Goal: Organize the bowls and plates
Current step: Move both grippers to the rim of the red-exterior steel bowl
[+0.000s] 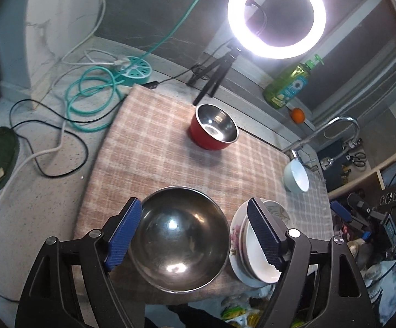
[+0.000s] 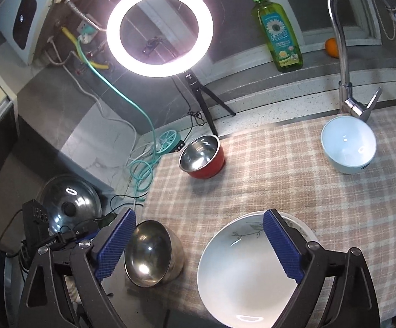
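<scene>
A steel bowl sits on the plaid cloth near its front edge. My left gripper hangs open above it, its pads clear of the rim. Just to the right is a stack of plates, topped by a white plate. My right gripper is open over this stack, holding nothing, with the steel bowl to its left. A red bowl with a steel inside stands at the back of the cloth. A pale blue bowl rests at the right, by the faucet.
A lit ring light on a tripod stands behind the cloth. A green soap bottle, an orange and a faucet line the back. Teal and black cables and a pot lid lie to the left.
</scene>
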Available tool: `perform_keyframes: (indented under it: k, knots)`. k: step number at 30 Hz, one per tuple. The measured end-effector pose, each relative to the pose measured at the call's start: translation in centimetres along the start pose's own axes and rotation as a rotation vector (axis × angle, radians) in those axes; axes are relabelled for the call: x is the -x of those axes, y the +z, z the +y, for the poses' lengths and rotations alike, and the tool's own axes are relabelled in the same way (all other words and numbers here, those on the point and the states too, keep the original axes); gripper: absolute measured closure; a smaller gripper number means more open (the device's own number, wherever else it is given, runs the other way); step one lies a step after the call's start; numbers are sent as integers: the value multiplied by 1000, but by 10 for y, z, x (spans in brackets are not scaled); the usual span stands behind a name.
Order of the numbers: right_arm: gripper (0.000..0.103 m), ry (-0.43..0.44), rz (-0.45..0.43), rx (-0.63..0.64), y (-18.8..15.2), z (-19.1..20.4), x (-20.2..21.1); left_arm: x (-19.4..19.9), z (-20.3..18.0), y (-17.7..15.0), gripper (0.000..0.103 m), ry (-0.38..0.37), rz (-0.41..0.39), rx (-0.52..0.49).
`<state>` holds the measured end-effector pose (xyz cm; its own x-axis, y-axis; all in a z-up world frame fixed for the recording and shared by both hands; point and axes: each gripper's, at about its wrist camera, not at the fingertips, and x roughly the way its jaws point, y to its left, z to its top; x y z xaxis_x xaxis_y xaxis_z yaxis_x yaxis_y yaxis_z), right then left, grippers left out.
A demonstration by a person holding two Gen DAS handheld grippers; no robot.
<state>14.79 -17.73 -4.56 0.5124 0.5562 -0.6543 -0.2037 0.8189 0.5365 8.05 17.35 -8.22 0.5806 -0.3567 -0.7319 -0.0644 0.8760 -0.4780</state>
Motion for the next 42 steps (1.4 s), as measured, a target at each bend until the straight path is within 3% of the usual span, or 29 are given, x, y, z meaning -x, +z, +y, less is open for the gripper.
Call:
perform_keyframes:
  k: [4,11,13,16,22,25,32,39,42]
  knots:
    - [11,-47,-3,14,14,6,7,-10,-10,12,23,-7,29,-49]
    - [11,-112,5,166,59,2,5,-30,-27,32,23,74,52,-36]
    - [11,-106,13,196,75,-5,-1,-36,-33,39,23,109,53,-15]
    - [11,-68,53,232,100,-15,-16,-47,-39,49,23,90,83,48]
    - [11,1,106,308,142,-19,-46,-54,-69,76,23,139,54,69]
    - [11,46,146,328,154,-16,-63,-61,-76,92,23,153,46,102]
    - [11,83,212,338,165,-11,-101,-85,-90,116,23,211,53,64]
    - [12,49,243,274,171,-21,-144,-129,-78,136,23,213,133,48]
    - [19,29,271,236,171,-28,-167,-147,-68,142,23,214,169,45]
